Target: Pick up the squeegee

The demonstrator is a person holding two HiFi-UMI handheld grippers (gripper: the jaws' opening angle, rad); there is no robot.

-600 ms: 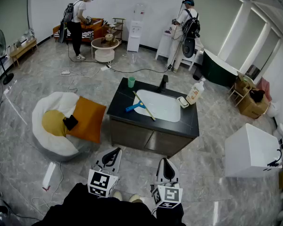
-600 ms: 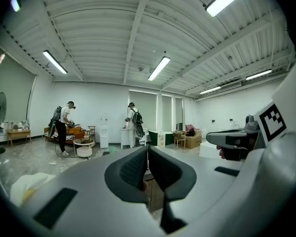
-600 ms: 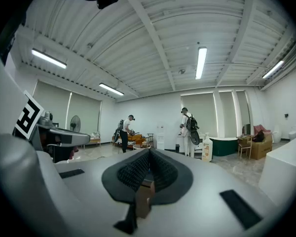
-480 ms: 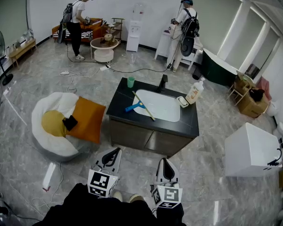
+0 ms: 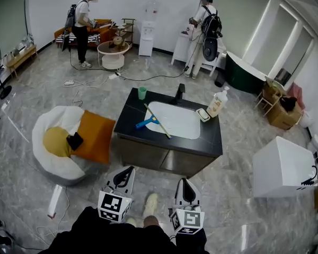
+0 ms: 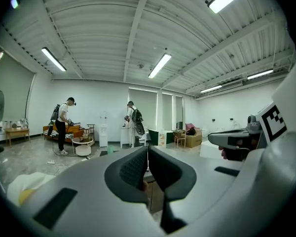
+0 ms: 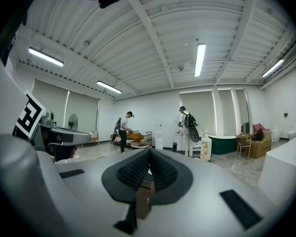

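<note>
Two grippers sit low in the head view, their rear ends cut off by the frame's bottom edge: the left gripper and the right gripper, both well apart from the counter. The person holding them is mostly out of frame, showing only dark clothing and one pale shoe.

From above the jaws are too small to read. Each gripper view shows them plainly: the left pair is pressed together with only a thin seam between the ribbed pads and nothing in it, and the right pair is clenched the same way, empty. Those same pads block the middle of both gripper views, so the counter top behind them is hard to make out. The right gripper view does catch the soap bottle and two people at the far wall. Each gripper view also has the other gripper at its edge.

Only the head view shows the squeegee. It lies flat on the counter, untouched. Its long pale blade runs on a slant over the left rim of the white basin, and its blue handle points left across the dark top. A green cup stands near the counter's back left corner.
</note>
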